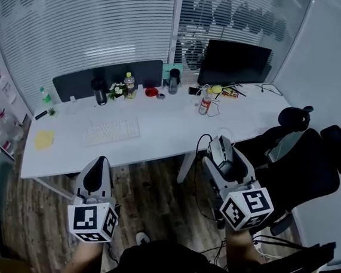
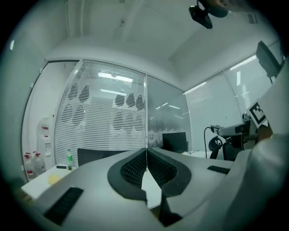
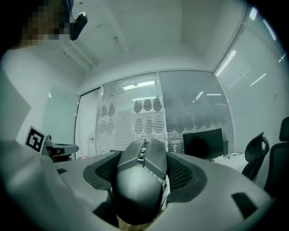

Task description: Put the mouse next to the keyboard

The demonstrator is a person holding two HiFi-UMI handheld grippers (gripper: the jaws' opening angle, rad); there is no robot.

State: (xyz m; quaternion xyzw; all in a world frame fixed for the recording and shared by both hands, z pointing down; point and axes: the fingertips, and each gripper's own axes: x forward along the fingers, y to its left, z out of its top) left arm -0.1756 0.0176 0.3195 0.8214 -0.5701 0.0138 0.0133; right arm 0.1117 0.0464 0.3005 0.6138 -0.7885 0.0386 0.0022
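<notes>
Grey mouse (image 3: 139, 178): pinched in the right gripper (image 1: 221, 142), nose pointing away from the camera. It is in the air off the near edge of the desk, not yet over it.
Right gripper state: jaws stand wide around the mouse body, with a pad pressing each flank. The grip looks centred and the mouse sits level.
Left gripper (image 2: 146, 152): jaws pressed together with nothing between them. It is held low in front of the desk's near edge, on the left side.
Keyboard (image 1: 111, 131): white, flat on the white desk (image 1: 171, 133), left of centre and slightly angled. Bare desk lies just to its right.
Clutter: a bottle (image 1: 205, 103) and a dark monitor (image 1: 234, 62) stand toward the back right, well apart from the keyboard's right end.
Step in hand (judged): carrying the mouse to the desk. The placing is not yet done.
How to do it well:
- Bring the right gripper in over the near edge toward the bare patch just right of the keyboard.
- Keep the mouse level and its nose pointing at the back of the desk.
- Lower it until the underside rests flat, and only then let the jaws part.
- Leave the left gripper clear of the path.
Risk: releasing above the surface could let the mouse drop or skid into the keyboard.
</notes>
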